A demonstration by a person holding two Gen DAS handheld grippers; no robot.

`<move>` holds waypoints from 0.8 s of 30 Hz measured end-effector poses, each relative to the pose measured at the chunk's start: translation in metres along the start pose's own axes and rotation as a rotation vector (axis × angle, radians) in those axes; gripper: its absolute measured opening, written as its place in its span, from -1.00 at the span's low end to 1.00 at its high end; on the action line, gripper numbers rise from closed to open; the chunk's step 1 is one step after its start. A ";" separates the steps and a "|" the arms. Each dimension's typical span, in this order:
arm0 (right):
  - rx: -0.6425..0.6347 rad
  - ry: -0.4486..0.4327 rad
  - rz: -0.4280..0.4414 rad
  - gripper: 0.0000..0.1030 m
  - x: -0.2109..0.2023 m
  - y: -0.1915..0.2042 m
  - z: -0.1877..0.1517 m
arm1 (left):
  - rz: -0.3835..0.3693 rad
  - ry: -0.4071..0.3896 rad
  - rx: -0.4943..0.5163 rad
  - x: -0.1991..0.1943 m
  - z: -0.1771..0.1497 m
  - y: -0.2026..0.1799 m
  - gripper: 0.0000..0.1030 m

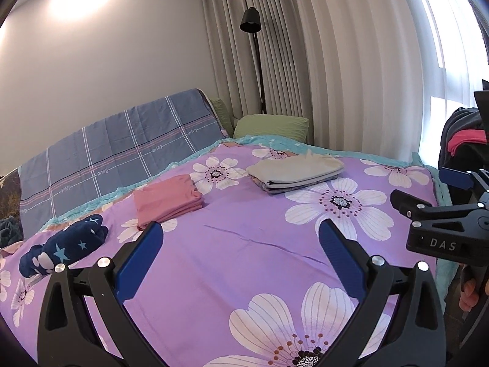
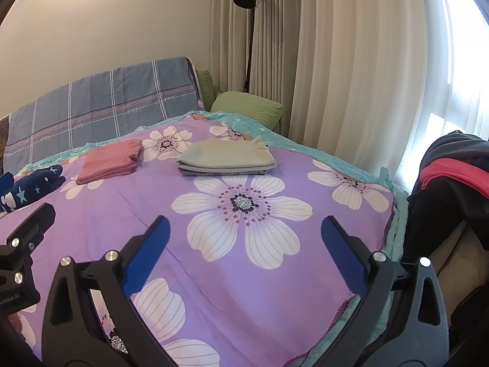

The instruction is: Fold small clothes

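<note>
On the purple flowered bedspread (image 1: pixel 244 244) lie a folded pink garment (image 1: pixel 168 202), a folded grey-beige stack (image 1: pixel 295 169) and a rolled navy star-print garment (image 1: pixel 64 246). They also show in the right wrist view: the pink garment (image 2: pixel 110 162), the grey stack (image 2: pixel 226 156), the navy garment (image 2: pixel 30 189). My left gripper (image 1: pixel 240 232) is open and empty above the bedspread. My right gripper (image 2: pixel 244 227) is open and empty above the bedspread (image 2: pixel 244 275); it also shows in the left wrist view (image 1: pixel 428 195). A pile of dark and pink-red clothes (image 2: pixel 452 171) lies at the right.
A blue plaid quilt (image 1: pixel 116 156) covers the headboard side. A green pillow (image 1: pixel 272 125) lies at the far end by a black floor lamp (image 1: pixel 253 49) and curtains (image 1: pixel 351 61). The bed's right edge (image 2: pixel 394 229) has a teal trim.
</note>
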State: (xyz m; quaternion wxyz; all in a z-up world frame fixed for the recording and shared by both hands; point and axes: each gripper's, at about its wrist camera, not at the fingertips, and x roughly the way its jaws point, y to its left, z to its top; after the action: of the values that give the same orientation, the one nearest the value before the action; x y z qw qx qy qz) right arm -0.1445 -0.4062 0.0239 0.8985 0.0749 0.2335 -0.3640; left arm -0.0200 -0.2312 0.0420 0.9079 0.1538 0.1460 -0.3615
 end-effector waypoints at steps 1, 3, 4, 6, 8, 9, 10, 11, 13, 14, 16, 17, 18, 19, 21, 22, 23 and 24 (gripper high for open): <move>-0.001 0.001 -0.002 0.95 0.000 0.000 0.000 | -0.003 0.001 -0.001 0.000 0.000 0.000 0.97; -0.001 0.002 -0.004 0.95 0.000 0.000 0.000 | -0.008 0.003 -0.003 0.000 0.000 0.000 0.97; 0.000 0.003 -0.005 0.95 0.000 -0.001 0.000 | -0.010 0.005 -0.004 0.000 0.000 0.000 0.97; 0.001 0.003 -0.007 0.95 0.000 -0.002 0.000 | -0.011 0.010 -0.006 0.000 0.000 0.001 0.97; 0.000 0.003 -0.007 0.95 0.000 -0.002 0.000 | -0.016 0.018 -0.011 0.001 -0.001 0.001 0.97; -0.001 0.003 -0.008 0.95 0.001 -0.002 0.000 | -0.019 0.022 -0.014 0.001 -0.001 0.001 0.97; -0.002 0.004 -0.008 0.95 0.001 -0.002 0.000 | -0.020 0.027 -0.017 0.001 -0.001 0.002 0.97; -0.003 0.005 -0.008 0.95 0.002 -0.002 0.000 | -0.022 0.032 -0.019 0.002 -0.001 0.002 0.97; -0.003 0.008 -0.009 0.95 0.002 -0.002 -0.001 | -0.027 0.047 -0.024 0.004 -0.001 0.002 0.97; -0.003 0.009 -0.009 0.95 0.002 -0.002 -0.001 | -0.029 0.055 -0.025 0.004 -0.002 0.002 0.97; -0.003 0.013 -0.010 0.95 0.002 -0.002 0.000 | -0.031 0.081 -0.026 0.007 -0.002 0.002 0.97; -0.004 0.016 -0.011 0.95 0.002 -0.001 0.000 | -0.032 0.092 -0.027 0.008 -0.002 0.002 0.97; -0.005 0.018 -0.011 0.95 0.002 -0.001 0.000 | -0.032 0.107 -0.028 0.009 -0.002 0.002 0.97; -0.006 0.019 -0.010 0.95 0.002 -0.001 0.000 | -0.031 0.113 -0.028 0.011 -0.002 0.002 0.97; -0.010 0.023 -0.009 0.95 0.004 0.001 0.000 | -0.031 0.119 -0.029 0.011 -0.004 0.002 0.97; -0.011 0.025 -0.009 0.95 0.004 0.001 0.000 | -0.029 0.124 -0.027 0.012 -0.004 0.002 0.97; -0.012 0.028 -0.008 0.95 0.005 0.001 0.000 | -0.028 0.126 -0.027 0.012 -0.004 0.001 0.97; -0.013 0.030 -0.007 0.95 0.005 0.002 -0.001 | -0.027 0.128 -0.027 0.012 -0.005 0.001 0.97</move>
State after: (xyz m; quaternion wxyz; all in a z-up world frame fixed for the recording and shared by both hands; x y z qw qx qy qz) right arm -0.1404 -0.4081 0.0206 0.8941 0.0736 0.2494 -0.3646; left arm -0.0112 -0.2361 0.0332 0.8938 0.1624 0.2105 -0.3613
